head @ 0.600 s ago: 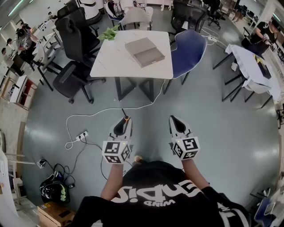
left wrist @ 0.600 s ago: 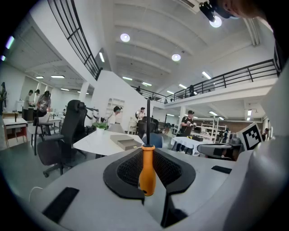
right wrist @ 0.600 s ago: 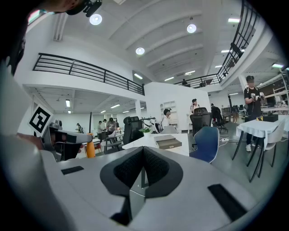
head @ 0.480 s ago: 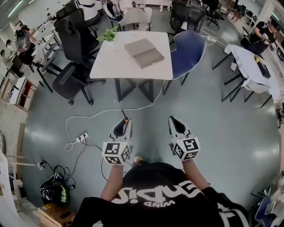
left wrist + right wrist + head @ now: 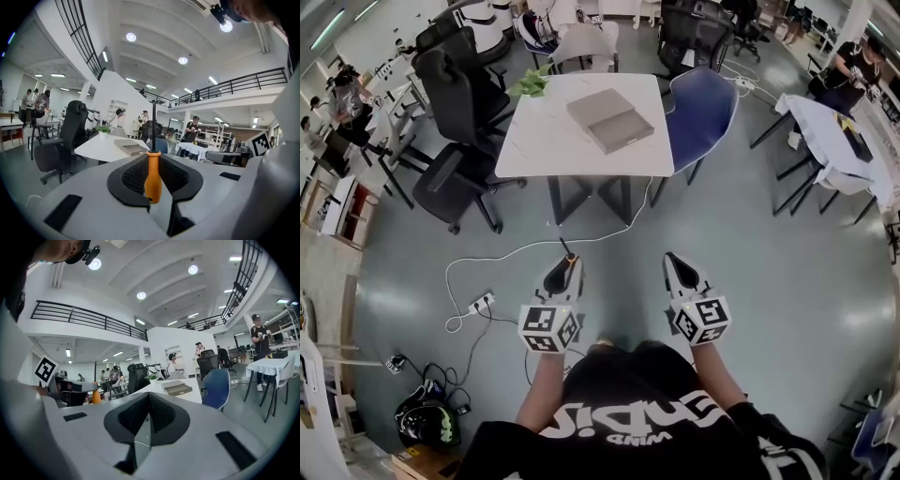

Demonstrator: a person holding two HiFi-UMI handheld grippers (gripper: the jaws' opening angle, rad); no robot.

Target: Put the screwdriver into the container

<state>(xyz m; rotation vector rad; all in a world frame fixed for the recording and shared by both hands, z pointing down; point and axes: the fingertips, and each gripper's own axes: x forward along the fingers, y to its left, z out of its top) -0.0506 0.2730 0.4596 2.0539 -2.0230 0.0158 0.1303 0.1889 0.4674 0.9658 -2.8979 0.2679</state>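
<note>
My left gripper (image 5: 563, 268) is shut on a screwdriver (image 5: 152, 178) with an orange handle; its dark shaft sticks out past the jaw tips (image 5: 566, 251). My right gripper (image 5: 677, 266) is shut with nothing between its jaws (image 5: 149, 404). The grey container (image 5: 609, 120) lies on a white table (image 5: 534, 150) some way ahead of both grippers, over the floor. It also shows far off in the left gripper view as the container (image 5: 131, 149) and in the right gripper view as the container (image 5: 177, 388).
A blue chair (image 5: 700, 112) stands at the table's right, black office chairs (image 5: 455, 89) at its left. A white cable (image 5: 506, 251) and power strip (image 5: 478, 305) lie on the grey floor ahead left. A cloth-covered table (image 5: 834, 141) stands far right. People stand in the background.
The table and container sit slightly lower and nearer in the head view; both grippers have shifted a little down and right in the picture. The grips are unchanged.
</note>
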